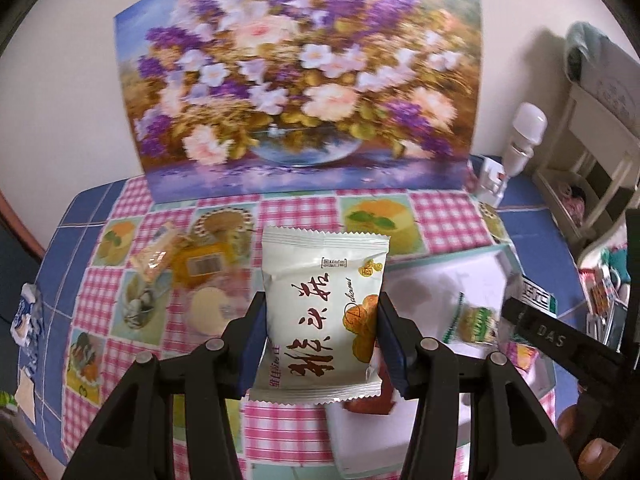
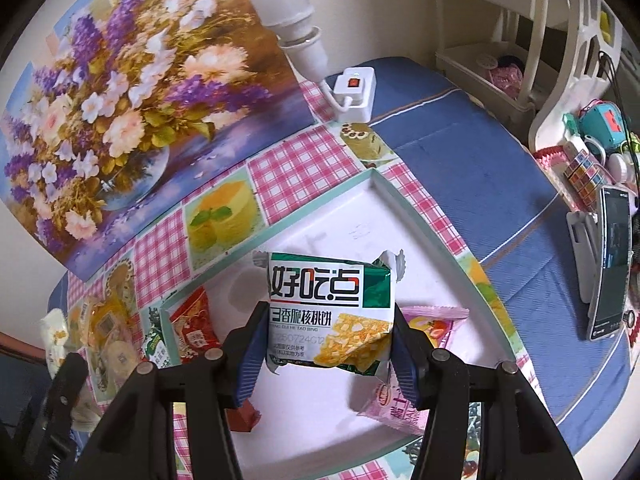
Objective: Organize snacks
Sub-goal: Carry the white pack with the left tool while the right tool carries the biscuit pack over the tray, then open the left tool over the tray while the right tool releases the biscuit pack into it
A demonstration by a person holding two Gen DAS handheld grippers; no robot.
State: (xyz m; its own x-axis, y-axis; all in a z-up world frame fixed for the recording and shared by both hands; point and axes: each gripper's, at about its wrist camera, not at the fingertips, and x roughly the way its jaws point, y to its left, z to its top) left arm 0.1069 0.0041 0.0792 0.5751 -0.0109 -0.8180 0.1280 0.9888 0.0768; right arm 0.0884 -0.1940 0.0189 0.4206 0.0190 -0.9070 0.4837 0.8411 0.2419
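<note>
left gripper: white packet | red packet half hidden

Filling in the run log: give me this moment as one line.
left gripper: shut on white snack packet | right gripper: shut on green-white biscuit packet above white tray | more snacks loose on table

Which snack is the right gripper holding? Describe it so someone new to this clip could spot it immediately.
Start at the shallow white tray with the pale green rim on the pink checked tablecloth. Above its white floor, the right gripper pinches a green-and-white biscuit packet with big white characters and a picture of yellow nut biscuits. The red packet and pink packet lying in the tray lack that green band.
</note>
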